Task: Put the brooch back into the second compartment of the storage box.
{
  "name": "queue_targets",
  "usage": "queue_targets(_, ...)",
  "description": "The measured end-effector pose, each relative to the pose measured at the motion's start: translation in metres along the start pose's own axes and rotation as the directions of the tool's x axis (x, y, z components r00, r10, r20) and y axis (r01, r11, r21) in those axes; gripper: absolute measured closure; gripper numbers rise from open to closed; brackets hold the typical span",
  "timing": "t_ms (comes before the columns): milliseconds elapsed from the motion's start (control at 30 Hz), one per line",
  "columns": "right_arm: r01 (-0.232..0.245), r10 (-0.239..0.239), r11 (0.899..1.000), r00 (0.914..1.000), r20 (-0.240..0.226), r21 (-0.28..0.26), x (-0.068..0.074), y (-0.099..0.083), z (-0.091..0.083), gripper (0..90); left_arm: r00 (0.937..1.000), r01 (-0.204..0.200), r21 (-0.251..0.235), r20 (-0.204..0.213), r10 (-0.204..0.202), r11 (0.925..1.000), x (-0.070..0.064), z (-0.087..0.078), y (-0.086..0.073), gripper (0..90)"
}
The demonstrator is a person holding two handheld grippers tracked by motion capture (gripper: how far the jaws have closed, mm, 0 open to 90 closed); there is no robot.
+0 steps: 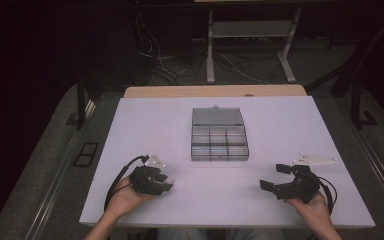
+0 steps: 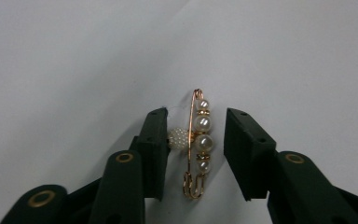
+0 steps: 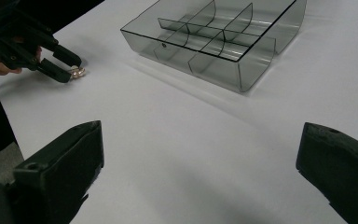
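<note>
Pearl pin (image 2: 198, 142) between left tool (image 2: 193, 140) jaws (unclamped).

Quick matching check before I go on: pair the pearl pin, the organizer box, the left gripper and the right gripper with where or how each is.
Things:
1. pearl pin
2. organizer box
3. left gripper
4. right gripper

States:
A. open over bare table
B. lid open, compartments look empty
C. lying between two jaws
D. open around the pin

Pairs: 1-C, 2-B, 3-D, 4-A
</note>
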State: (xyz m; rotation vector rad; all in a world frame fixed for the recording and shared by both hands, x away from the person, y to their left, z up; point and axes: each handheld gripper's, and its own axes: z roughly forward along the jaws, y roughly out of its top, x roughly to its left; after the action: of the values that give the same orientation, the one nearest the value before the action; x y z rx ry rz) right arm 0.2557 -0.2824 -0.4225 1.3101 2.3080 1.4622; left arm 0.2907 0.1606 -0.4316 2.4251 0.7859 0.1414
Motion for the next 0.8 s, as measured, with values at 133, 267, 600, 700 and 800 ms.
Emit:
queue_targets(133, -0.009, 0.009, 1.000, 1.0000, 0.002, -0.002, 0.0003, -0.0013, 0.0011, 0.6, 0.9996, -0.003, -0.011, -0.029, 0.002, 0.9999, -0.0039, -0.0004, -0.0025, 65.5)
queue_targets(267, -0.007, 0.007, 1.000, 1.0000, 0.005, 0.008, 0.0007, -0.0024, 0.0017, 0.6, 0.9992, 0.004, -0.032, -0.040, -0.006, 0.9995, -0.0066, -0.0004, -0.0054, 69.9)
queue_targets(600, -0.015, 0.015, 1.000, 0.9998, 0.014, -0.008, -0.0021, -0.0032, -0.0009, 0.6, 0.9996, 0.026, -0.053, -0.009, -0.026, 0.9982, -0.0056, -0.0033, -0.0041, 75.6)
queue_targets(700, -0.017, 0.017, 1.000, 0.9997, 0.020, -0.008, -0.0026, -0.0034, -0.0019, 0.5, 0.9994, 0.035, -0.082, -0.002, -0.035, 0.9960, -0.0038, -0.0080, -0.0044, 88.6)
queue_targets(800, -0.014, 0.014, 1.000, 0.9996, 0.023, -0.009, -0.0032, -0.0038, -0.0023, 0.6, 0.9990, 0.044, -0.066, 0.004, -0.044, 0.9968, 0.0002, -0.0075, -0.0059, 88.6)
